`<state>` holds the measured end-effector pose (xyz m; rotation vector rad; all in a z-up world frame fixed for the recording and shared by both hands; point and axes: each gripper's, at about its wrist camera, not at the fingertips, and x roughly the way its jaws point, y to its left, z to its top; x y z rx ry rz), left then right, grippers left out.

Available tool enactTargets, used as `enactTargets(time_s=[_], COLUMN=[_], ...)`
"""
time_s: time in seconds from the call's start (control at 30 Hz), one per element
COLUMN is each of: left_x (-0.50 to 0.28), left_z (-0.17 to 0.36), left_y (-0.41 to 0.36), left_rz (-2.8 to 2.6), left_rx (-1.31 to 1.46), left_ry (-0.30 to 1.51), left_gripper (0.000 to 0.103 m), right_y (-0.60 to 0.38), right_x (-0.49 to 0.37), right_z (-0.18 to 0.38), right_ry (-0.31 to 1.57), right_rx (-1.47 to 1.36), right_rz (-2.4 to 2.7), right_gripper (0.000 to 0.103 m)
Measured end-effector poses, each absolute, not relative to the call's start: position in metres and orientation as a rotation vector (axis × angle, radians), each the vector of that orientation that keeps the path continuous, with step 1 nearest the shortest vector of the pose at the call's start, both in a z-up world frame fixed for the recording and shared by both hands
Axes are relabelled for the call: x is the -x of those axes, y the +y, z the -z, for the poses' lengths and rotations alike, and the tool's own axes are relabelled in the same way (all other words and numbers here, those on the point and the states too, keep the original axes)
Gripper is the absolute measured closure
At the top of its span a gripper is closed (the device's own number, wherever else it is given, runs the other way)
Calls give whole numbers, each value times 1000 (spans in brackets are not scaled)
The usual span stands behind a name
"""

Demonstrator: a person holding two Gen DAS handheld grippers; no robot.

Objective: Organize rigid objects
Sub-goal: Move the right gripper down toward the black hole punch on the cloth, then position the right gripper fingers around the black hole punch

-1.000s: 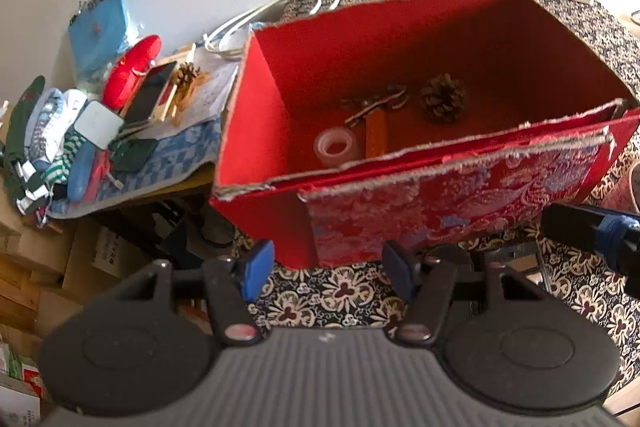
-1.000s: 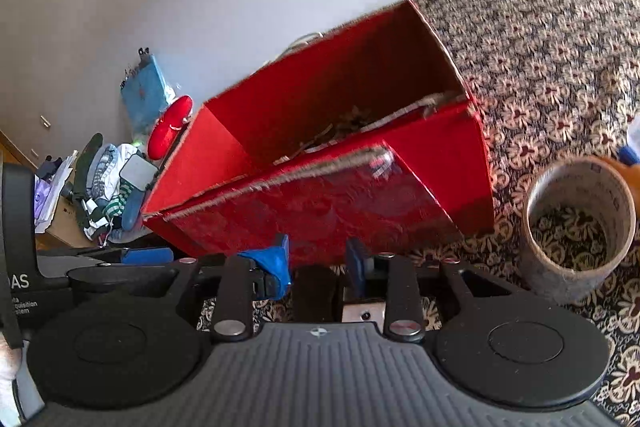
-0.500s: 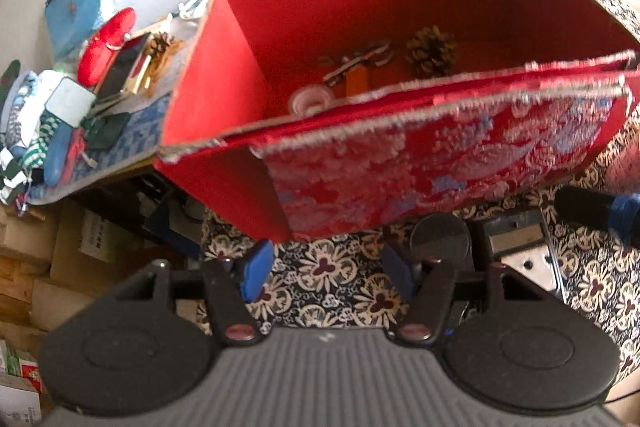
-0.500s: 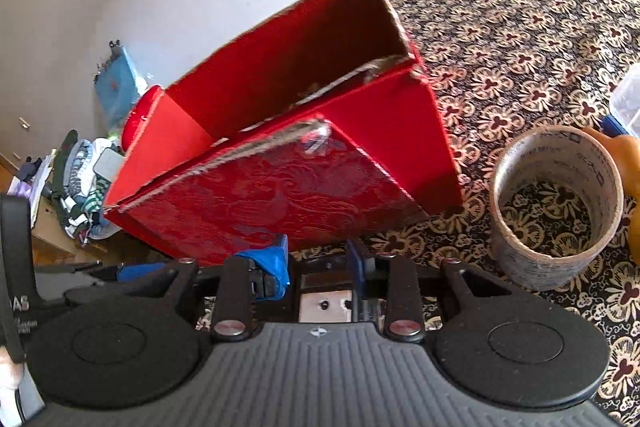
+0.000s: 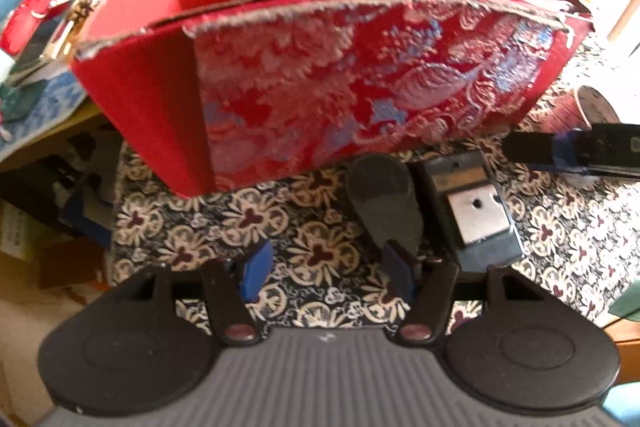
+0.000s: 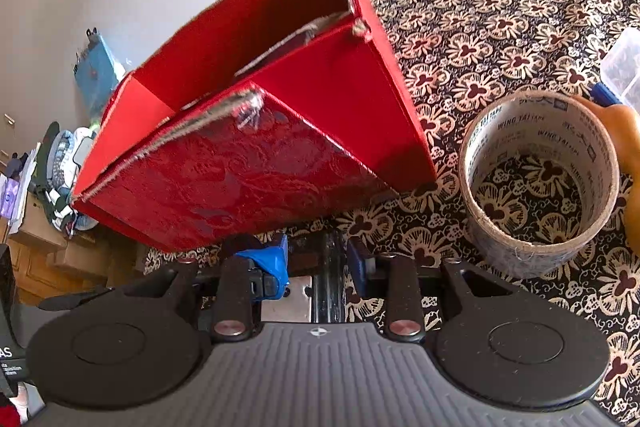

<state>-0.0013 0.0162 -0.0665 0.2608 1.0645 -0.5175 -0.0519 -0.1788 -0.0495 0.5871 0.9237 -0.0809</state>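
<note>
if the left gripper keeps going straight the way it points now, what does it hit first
Most likely the patterned tablecloth just ahead of the left gripper, whose jaws stand open with nothing between them. The black paddle-shaped object lies slightly to the right; the red box sits further on. Depth is uncertain.

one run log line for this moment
left hand-held gripper: open, empty | right hand-held gripper: astride black tool, contact unclear | red box: behind, on patterned cloth

Black claws, the left claw (image 5: pixel 328 267) and right claw (image 6: pixel 318 263), are tipped with blue pads, backed by ribbed grey housings.
</note>
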Motion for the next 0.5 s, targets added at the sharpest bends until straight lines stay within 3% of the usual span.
enactTargets(time_s=[0.3, 0.5], left_x=[19, 19], left_z=[45, 60], left_y=[15, -10], left_rz=[780, 899], left_rx=[-146, -141], left_ry=[979, 1056], left_gripper=[40, 40], right_y=[-179, -185], right_x=[43, 45], right_z=[59, 63], right_ry=[956, 967], right_rx=[-630, -659], right_rz=[61, 59], right_gripper=[88, 88])
